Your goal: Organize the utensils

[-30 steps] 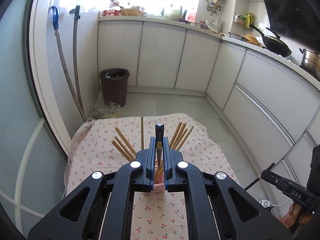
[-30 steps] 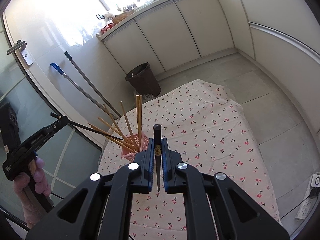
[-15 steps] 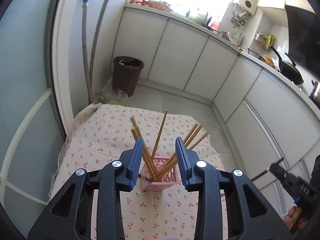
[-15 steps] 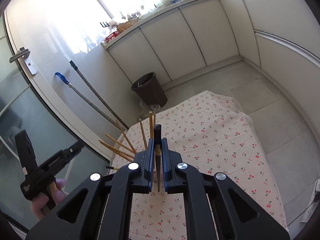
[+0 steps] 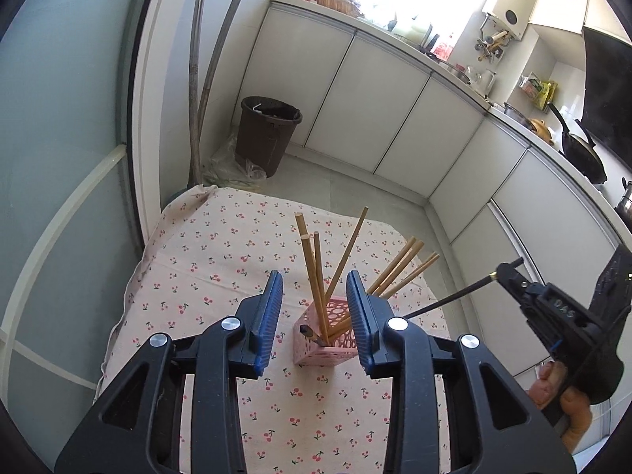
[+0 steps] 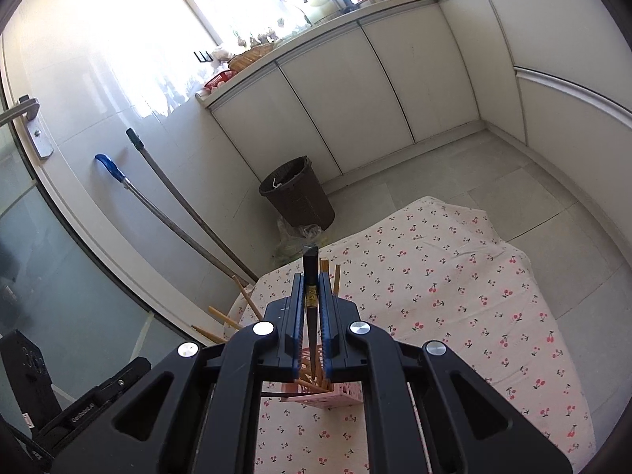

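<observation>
Right gripper [image 6: 312, 331]: pads closed narrow on a black chopstick [image 6: 311, 276], which stands nearly upright between them; its blunt end rises above the pads and its lower length runs down toward the holder [image 6: 343, 393].
Black chopstick, seen from the left wrist: a thin dark rod [image 5: 450, 302] slanting from the right gripper [image 5: 513, 272] down toward the holder's mouth; whether its tip is already inside cannot be told.
Left gripper [image 5: 315, 316]: spread wide and carrying nothing; it hangs above the holder [image 5: 316, 335], one pad to each side, touching neither the holder nor the sticks.
Holder: a pink perforated box standing upright on the tablecloth [image 5: 221, 260], near the cloth's middle.
Contents: several wooden chopsticks [image 5: 339, 252] fanned out of the box, and one dark stick [image 5: 310, 333] lying low against its near rim.
Surroundings: a table under cherry-print cloth; brown bin [image 5: 268, 134] on the floor beyond, well apart from the work.
Step in hand (judged): inserting the last black chopstick beside its mate, with the wooden ones already stowed.
Next move calls for: lowering the stick through a gap in the fan, then parting the pads once it rests in the box.
Caution: crowding the leaning sticks may tip the light box; the idle left gripper is placed to steady it.
</observation>
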`<state>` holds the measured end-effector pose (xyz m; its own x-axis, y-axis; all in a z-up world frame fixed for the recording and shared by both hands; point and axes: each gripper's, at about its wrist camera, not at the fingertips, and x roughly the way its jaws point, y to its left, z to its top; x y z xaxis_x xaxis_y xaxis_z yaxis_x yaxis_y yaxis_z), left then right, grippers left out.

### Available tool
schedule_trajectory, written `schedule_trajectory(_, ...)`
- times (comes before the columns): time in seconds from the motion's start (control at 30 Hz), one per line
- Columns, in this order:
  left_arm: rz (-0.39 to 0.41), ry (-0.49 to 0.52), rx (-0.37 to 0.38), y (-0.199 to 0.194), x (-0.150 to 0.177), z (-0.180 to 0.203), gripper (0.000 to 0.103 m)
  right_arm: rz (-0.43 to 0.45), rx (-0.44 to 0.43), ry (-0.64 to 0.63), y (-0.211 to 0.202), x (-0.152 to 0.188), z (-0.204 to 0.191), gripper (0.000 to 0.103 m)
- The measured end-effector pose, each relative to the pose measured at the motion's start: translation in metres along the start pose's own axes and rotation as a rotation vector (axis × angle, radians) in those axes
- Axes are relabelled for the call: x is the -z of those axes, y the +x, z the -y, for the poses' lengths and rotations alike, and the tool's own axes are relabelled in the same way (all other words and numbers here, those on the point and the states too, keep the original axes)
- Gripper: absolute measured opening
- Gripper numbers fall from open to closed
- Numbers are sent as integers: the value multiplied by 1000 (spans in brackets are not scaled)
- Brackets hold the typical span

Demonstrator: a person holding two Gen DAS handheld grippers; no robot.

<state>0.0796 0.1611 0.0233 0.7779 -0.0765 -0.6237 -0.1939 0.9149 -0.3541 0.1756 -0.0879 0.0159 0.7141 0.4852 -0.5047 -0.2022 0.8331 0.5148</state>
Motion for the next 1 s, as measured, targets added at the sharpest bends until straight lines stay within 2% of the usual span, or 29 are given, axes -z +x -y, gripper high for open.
schedule_trajectory(0.13, -9, 30, 7, 2, 5, 8, 33, -20, -15, -21, 17, 13, 0, 11)
schedule_trajectory(0.27, -3, 88, -8, 2, 13, 21, 33, -47, -4, -60, 15, 20, -3, 11)
schedule_trajectory(0.37, -6, 135, -31, 4, 23, 33, 33, -51, 24, -106, 5, 26, -7, 11)
schedule_trajectory(0.53, -23, 222, -59, 9, 43, 54, 33, -116, 80, -161, -8, 47, 2, 12)
schedule_trajectory(0.63, -23, 269, -92, 10, 56, 62, 41, -153, 123, -172, -16, 62, 16, 18)
schedule_trajectory(0.73, -33, 303, -114, 12, 72, 66, 44, -177, 160, -170, -24, 73, 31, 21)
schedule_trajectory(0.87, -64, 313, -111, 15, 91, 69, 46, -189, 203, -172, -40, 91, 46, 33)
schedule_trajectory(0.93, -71, 321, -110, 14, 101, 73, 51, -199, 224, -164, -46, 99, 53, 34)
schedule_trajectory(1.0, -73, 320, -109, 12, 110, 75, 61, -198, 250, -160, -53, 106, 59, 50)
